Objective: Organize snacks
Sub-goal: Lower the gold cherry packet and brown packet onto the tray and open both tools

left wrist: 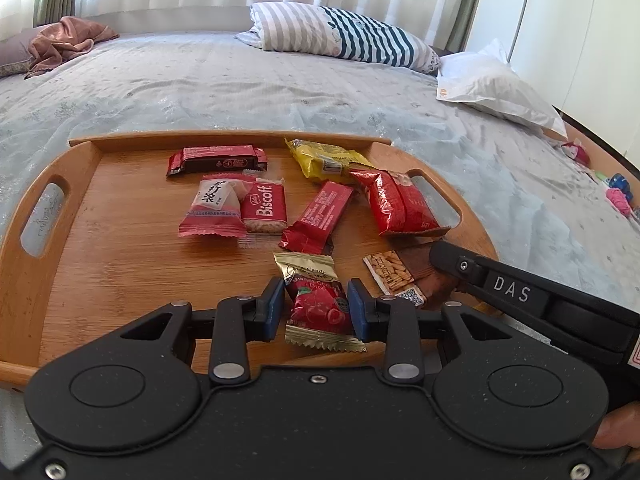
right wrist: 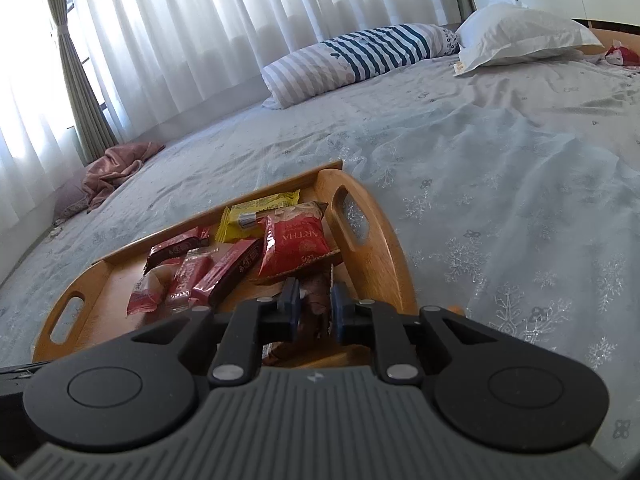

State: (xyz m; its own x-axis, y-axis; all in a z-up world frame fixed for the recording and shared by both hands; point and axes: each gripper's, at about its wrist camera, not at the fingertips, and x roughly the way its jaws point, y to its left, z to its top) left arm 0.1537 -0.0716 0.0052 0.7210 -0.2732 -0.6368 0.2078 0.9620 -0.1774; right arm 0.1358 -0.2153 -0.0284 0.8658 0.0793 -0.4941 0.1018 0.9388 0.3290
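Observation:
A wooden tray (left wrist: 120,248) lies on the bed and holds several snack packets. My left gripper (left wrist: 317,306) is shut on a red and gold cherry candy packet (left wrist: 316,304) at the tray's near edge, blue pads pressing both its sides. To its right lies a brown cracker packet (left wrist: 400,276), with a finger (left wrist: 480,276) of the right gripper reaching onto it. In the right wrist view, my right gripper (right wrist: 316,306) is shut on that brown packet (right wrist: 314,300) by the tray's right handle (right wrist: 352,220). A red bag (right wrist: 294,244) lies just beyond it.
Further in on the tray are a Biscoff packet (left wrist: 265,208), a pink packet (left wrist: 214,210), two red bars (left wrist: 318,218) and a yellow packet (left wrist: 320,158). A striped pillow (left wrist: 344,36), a white pillow (left wrist: 492,84) and a pink cloth (left wrist: 66,40) lie on the bed.

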